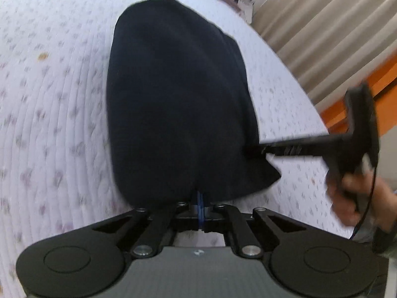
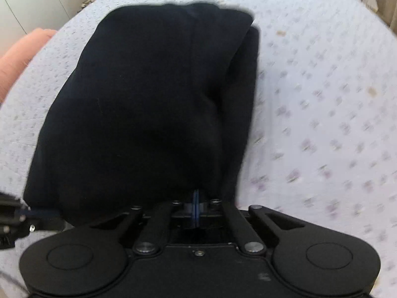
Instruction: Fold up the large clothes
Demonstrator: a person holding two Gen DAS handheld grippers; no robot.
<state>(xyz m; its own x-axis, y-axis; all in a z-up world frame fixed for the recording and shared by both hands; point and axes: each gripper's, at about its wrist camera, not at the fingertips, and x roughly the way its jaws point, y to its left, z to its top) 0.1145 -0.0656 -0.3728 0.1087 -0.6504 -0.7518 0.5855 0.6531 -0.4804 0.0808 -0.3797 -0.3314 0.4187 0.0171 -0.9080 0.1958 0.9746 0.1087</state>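
A large black garment lies folded in layers on a white quilted bed cover. My left gripper is shut on the garment's near edge, its blue pads pressed together under the cloth. My right gripper reaches in from the right and pinches the garment's right corner. In the right wrist view the garment fills the middle, and my right gripper is shut on its near edge. The left gripper shows at the far left edge, at the garment's corner.
The bed cover has small purple prints and spreads wide on all sides. Beige curtains and an orange frame stand past the bed's right edge. A pink cushion lies at the far left. White cabinets stand behind it.
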